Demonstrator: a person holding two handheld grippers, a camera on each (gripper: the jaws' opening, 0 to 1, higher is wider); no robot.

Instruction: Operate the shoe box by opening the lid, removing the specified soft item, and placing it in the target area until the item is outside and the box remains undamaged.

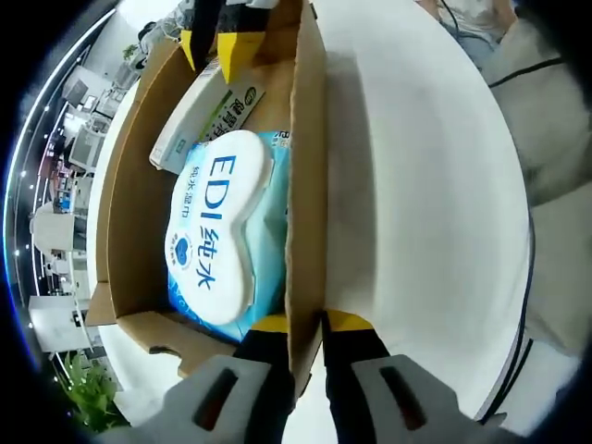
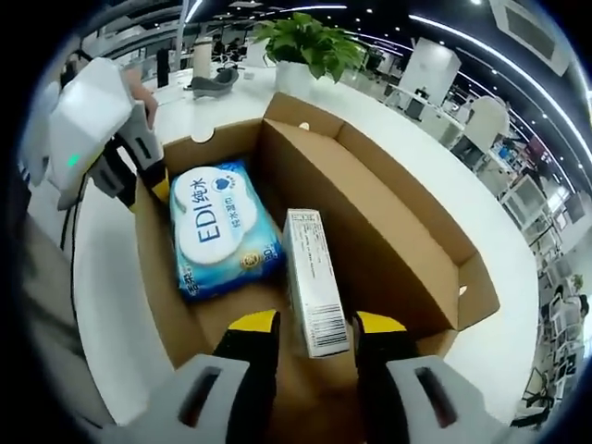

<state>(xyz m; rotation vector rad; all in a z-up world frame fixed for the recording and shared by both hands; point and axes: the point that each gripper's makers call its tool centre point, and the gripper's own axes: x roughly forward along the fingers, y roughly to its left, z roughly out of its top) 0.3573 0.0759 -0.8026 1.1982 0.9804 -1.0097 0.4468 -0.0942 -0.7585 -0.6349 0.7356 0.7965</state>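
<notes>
My left gripper (image 1: 305,326) is pinching the shoe box (image 1: 310,185) wall, my right gripper (image 2: 313,326) clamps the slim carton (image 2: 311,277) beside the wipes pack (image 2: 220,229).

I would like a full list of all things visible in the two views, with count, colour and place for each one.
shoe box: one, brown cardboard, open, on the white table.
wet wipes pack: one, blue with a white lid, lying flat in the box.
carton: one, long, white, in the box beside the wipes pack.
table: one, white, round-edged, under the box.
potted plant: one, green in a white pot, on the table behind the box.
left gripper: one, grey with yellow-tipped black jaws, astride the box's side wall.
right gripper: one, same colours, inside the box, jaws on either side of the carton's near end; whether they press it, I cannot tell.
</notes>
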